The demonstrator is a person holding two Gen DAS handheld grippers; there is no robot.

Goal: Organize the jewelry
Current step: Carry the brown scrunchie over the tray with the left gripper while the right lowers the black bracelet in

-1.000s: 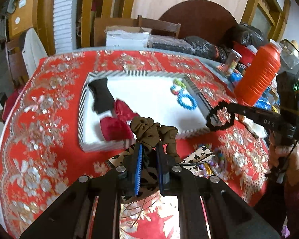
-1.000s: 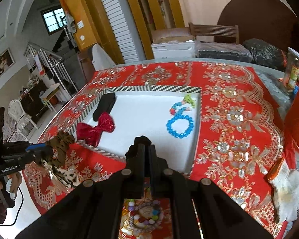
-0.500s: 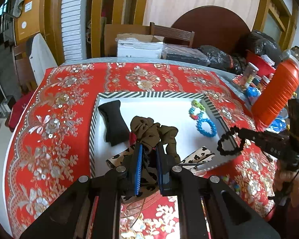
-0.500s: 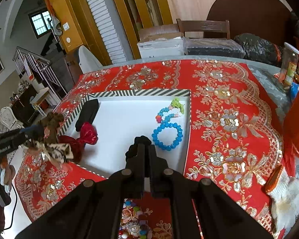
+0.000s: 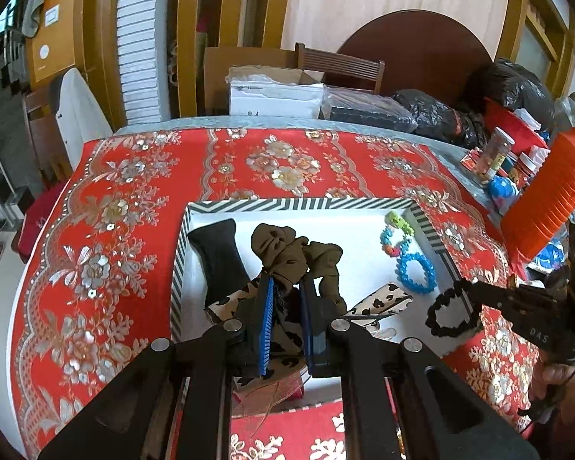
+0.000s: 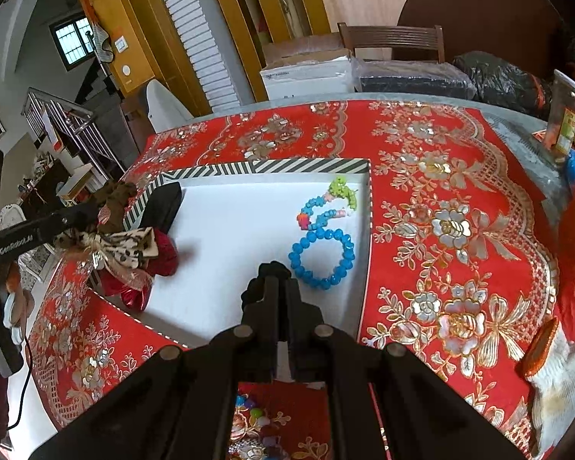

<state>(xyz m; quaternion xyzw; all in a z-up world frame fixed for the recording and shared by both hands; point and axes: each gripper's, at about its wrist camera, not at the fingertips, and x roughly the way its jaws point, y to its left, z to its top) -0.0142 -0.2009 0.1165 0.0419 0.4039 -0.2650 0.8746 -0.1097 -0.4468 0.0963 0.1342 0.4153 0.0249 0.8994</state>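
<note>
A white tray with a striped rim [image 5: 295, 204] [image 6: 272, 166] lies on the red tablecloth. My left gripper [image 5: 285, 287] is shut on a brown scrunchie [image 5: 287, 249] with a leopard-print bow [image 5: 379, 301] and holds them over the tray's left part, above a red bow [image 6: 161, 255]. My right gripper [image 6: 274, 272] is shut on a black bead bracelet [image 5: 454, 314] at the tray's near right edge. In the tray lie a black hair piece [image 5: 218, 253], a blue bead bracelet [image 6: 322, 257] and a mixed-colour bead bracelet [image 6: 326, 207].
An orange bottle [image 5: 548, 207], jars and black bags crowd the table's right side. A white glove [image 6: 556, 368] lies at the right. Coloured beads [image 6: 257, 418] lie under my right gripper. Boxes and a chair stand behind the table.
Both grippers have moved forward over the tray. My left gripper now holds the scrunchie and leopard bow above the red bow; my right gripper has brought the black bracelet to the tray's edge.
</note>
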